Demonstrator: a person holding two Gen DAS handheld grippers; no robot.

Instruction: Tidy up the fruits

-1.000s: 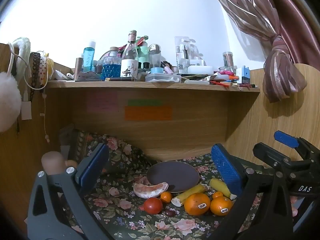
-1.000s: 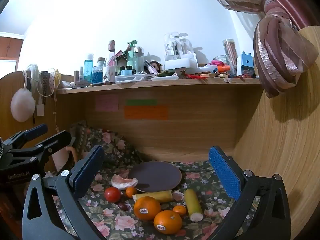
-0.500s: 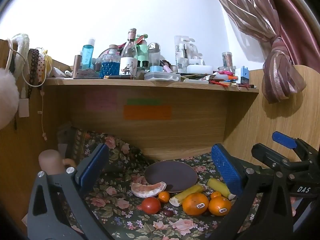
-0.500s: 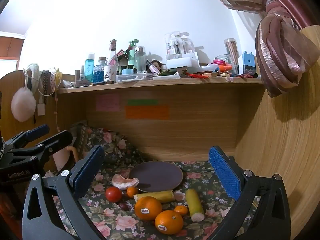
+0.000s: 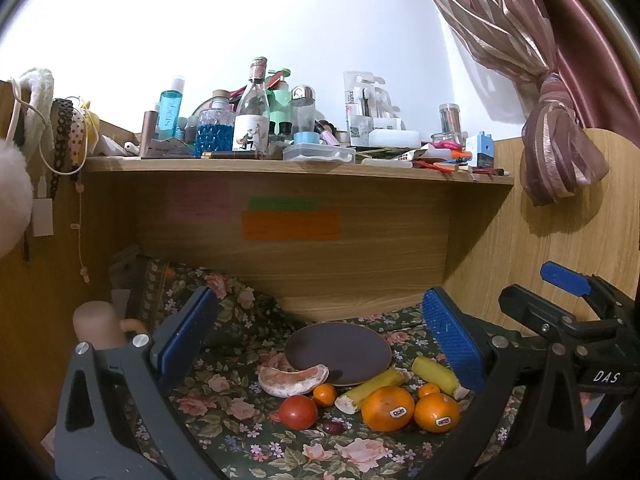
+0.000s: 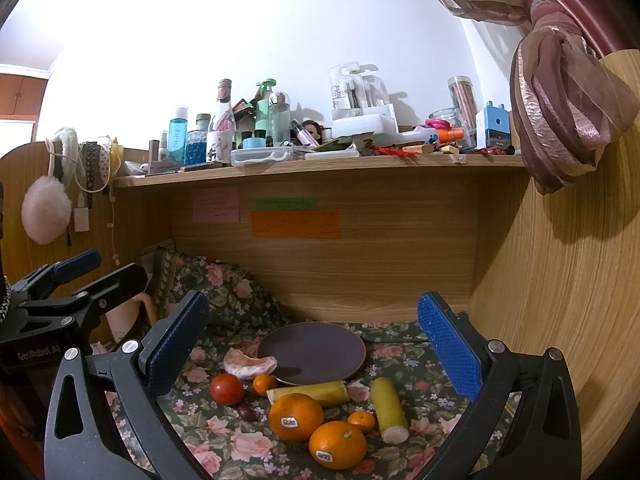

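Note:
Fruit lies on a floral cloth (image 6: 224, 436) in front of an empty dark round plate (image 6: 316, 350): two stickered oranges (image 6: 295, 416) (image 6: 338, 444), two small tangerines (image 6: 264, 384), a red tomato (image 6: 227, 389), a peeled pomelo wedge (image 6: 248, 363), two yellow cane pieces (image 6: 388, 408) and a dark grape (image 6: 246, 413). My right gripper (image 6: 312, 344) hangs open above and short of them. My left gripper (image 5: 316, 336) is open too, over the same pile (image 5: 387, 408), the plate (image 5: 338, 354) lying between its fingers. Neither holds anything.
A wooden shelf (image 6: 320, 162) crowded with bottles and boxes overhangs the nook. Wooden walls close the back and the right side. A tied pink curtain (image 6: 560, 120) hangs at the right. The left gripper's body (image 6: 60, 312) shows at the left of the right wrist view.
Both views have shifted only slightly; the fruit pile sits marginally lower and nearer in the left wrist view. Nothing was grasped or moved.

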